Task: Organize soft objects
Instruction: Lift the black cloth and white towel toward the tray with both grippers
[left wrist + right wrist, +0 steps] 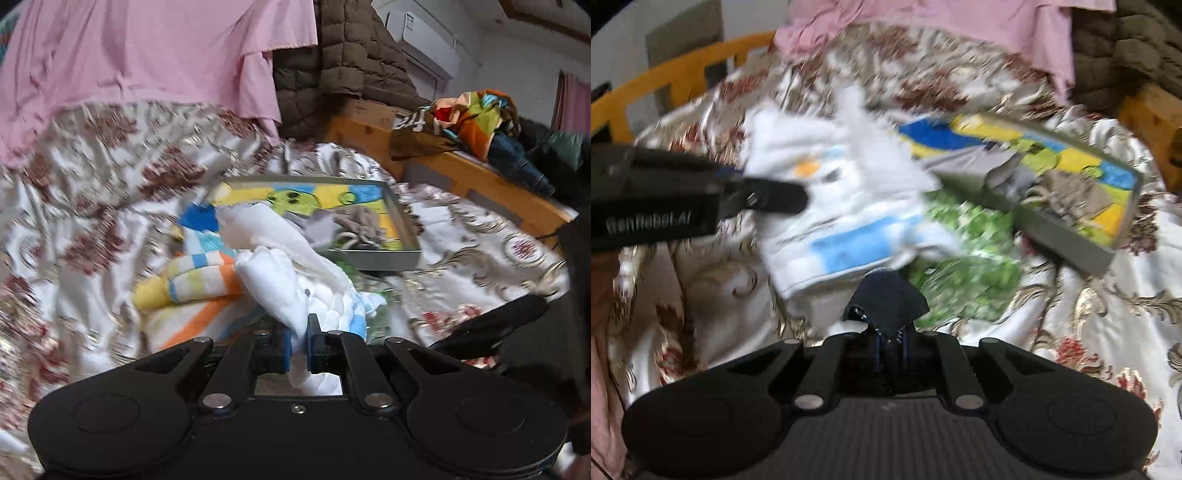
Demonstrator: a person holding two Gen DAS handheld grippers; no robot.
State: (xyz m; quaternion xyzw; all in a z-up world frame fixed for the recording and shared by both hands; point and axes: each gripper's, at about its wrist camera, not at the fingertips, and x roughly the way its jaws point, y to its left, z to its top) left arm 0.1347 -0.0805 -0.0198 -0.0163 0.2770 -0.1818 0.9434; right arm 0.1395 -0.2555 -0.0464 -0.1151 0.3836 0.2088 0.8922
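On the flowered bedspread (92,192) lies a heap of soft things. My left gripper (299,332) is shut on a white cloth (280,280) that bunches up between its blue pads. The right wrist view shows that gripper (764,192) from the side, holding the white cloth with blue stripes (831,206). My right gripper (890,347) is shut on a small dark navy piece of fabric (886,302), just below the white cloth's edge. A yellow, orange and blue striped towel (192,284) lies left of the white cloth. A green patterned cloth (967,266) lies under it, blurred.
A shallow grey tray (384,254) (1063,240) lined with colourful cloth holds a grey-brown rag (358,221). A pink sheet (129,55) and an olive quilted jacket (343,55) hang behind. A wooden bed frame (461,173) carries a clothes pile (476,118).
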